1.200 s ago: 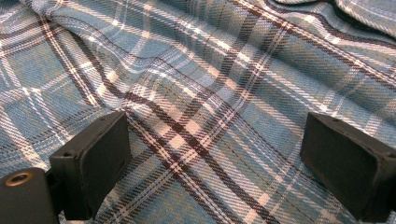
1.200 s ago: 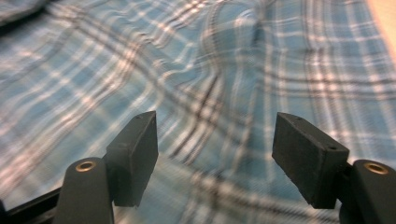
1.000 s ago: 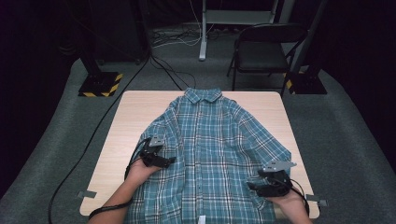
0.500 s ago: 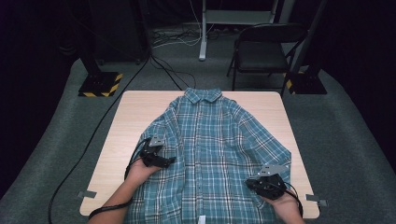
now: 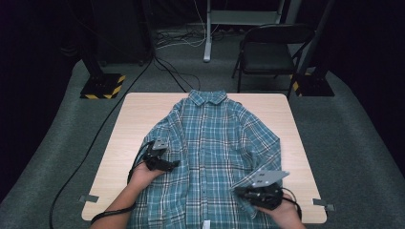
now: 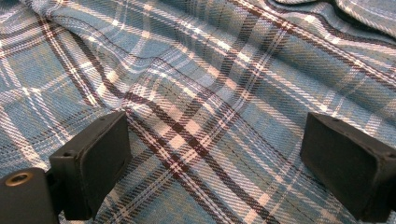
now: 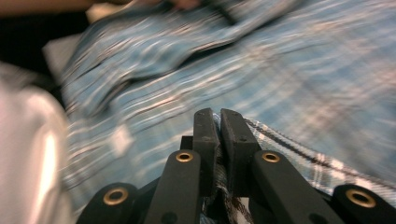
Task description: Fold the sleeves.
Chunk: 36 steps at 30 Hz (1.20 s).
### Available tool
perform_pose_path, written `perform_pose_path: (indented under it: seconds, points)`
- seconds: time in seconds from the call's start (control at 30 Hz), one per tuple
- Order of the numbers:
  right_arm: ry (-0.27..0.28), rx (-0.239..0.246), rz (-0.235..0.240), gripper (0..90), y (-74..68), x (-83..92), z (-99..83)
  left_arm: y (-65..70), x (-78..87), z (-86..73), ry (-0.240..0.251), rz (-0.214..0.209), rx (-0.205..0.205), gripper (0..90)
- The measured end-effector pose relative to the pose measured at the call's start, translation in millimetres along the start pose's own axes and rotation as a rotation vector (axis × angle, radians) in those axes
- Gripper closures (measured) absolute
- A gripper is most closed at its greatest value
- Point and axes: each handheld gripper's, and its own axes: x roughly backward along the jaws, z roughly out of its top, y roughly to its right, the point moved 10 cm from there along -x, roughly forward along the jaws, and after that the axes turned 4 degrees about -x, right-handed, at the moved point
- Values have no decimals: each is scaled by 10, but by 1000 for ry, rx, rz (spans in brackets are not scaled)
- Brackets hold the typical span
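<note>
A blue-and-white plaid shirt [image 5: 215, 138] lies spread, collar away from me, on a light wooden table [image 5: 136, 121]. My left gripper [image 5: 173, 164] rests on the shirt's left side, its jaws wide apart over flat cloth [image 6: 210, 70], pads [image 6: 95, 158] clear of any fold. My right gripper [image 5: 242, 192] is near the shirt's lower right, shut on a pinch of the plaid fabric [image 7: 219, 184], which bunches between the jaws [image 7: 219, 116]. The right gripper view is blurred; a lifted edge of cloth [image 7: 308, 158] trails from the jaws.
A black folding chair [image 5: 272, 52] stands beyond the table's far right corner. Dark stands with yellow-and-black bases [image 5: 102, 86] and cables [image 5: 95, 138] sit on the grey floor. Tape marks [image 5: 88, 198] lie at the near corners.
The right gripper has shut on the shirt's lower right edge and moved left and slightly up, dragging that edge inward. The left gripper stayed put.
</note>
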Motion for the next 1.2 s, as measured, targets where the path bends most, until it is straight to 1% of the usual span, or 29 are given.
perform_pose_path:
  seconds: [0.07, 0.13, 0.17, 0.2, 0.23, 0.3, 0.33, 0.4, 0.47, 0.53, 0.57, 0.63, 0.73, 0.77, 0.83, 0.87, 0.93, 0.97, 1.0, 1.03, 1.07, 1.1, 1.17, 1.2]
  points:
    - [-57, 34, 43, 833, -167, -171, -64, 0, 0, 0, 0, 0, 0, 79]
    - [-104, 48, 70, 783, -260, -313, -146, 0, 0, 0, 1, 0, 0, 79]
    - [-119, 45, 74, 757, -276, -357, -175, 0, 0, 0, 1, 0, 0, 79]
    - [-120, 40, 73, 722, -272, -380, -182, 0, 0, 0, 1, 0, 0, 79]
    - [-114, 34, 55, 688, -238, -380, -170, 0, 0, 0, 0, 0, 0, 79]
    - [-84, 7, 15, 626, -118, -324, -110, 0, 0, 0, 0, 0, 0, 79]
    - [-61, -11, -13, 612, -34, -273, -70, 0, 0, 0, 1, 0, 0, 79]
    - [-22, -33, -86, 593, 182, -151, -15, 0, 0, 0, 0, 0, 0, 79]
    - [13, -70, -168, 573, 442, -29, -3, 0, 0, 0, 1, 0, 0, 79]
    - [22, -107, -267, 550, 740, 80, -53, 0, 0, 0, 0, 0, 0, 79]
    - [22, -129, -283, 533, 824, 104, -81, 0, 0, 0, 0, 0, 0, 79]
    - [9, -174, -345, 516, 1052, 144, -175, 0, 0, 0, 0, 0, 0, 79]
    - [-23, -258, -390, 466, 1313, 118, -339, 0, 0, 0, 0, 0, 0, 79]
    - [-29, -282, -391, 458, 1369, 93, -380, 0, 0, 0, 0, 0, 0, 79]
    - [-48, -302, -399, 429, 1448, 36, -435, 0, 0, 0, 0, 0, 0, 79]
    - [-60, -307, -395, 406, 1469, -1, -454, 0, 0, 0, 0, 0, 1, 79]
    - [-100, -311, -394, 385, 1510, -85, -502, 0, 0, 1, 0, 0, 1, 79]
    - [-123, -305, -399, 391, 1529, -129, -531, 0, 0, 0, 0, 0, 1, 79]
    - [-146, -298, -398, 421, 1543, -170, -564, 0, 0, 0, 0, 0, 1, 79]
    - [-155, -294, -398, 450, 1547, -204, -586, 0, 0, 0, 0, 0, 0, 79]
    - [-144, -278, -400, 506, 1545, -216, -577, 0, 0, 0, 0, 0, 1, 79]
    - [-142, -270, -393, 582, 1538, -221, -569, 0, 0, 0, 0, 0, 1, 79]
    - [-137, -270, -371, 721, 1523, -220, -563, 0, 0, 0, 0, 0, 1, 79]
    - [-134, -270, -362, 764, 1516, -218, -564, 0, 0, 0, 0, 0, 1, 79]
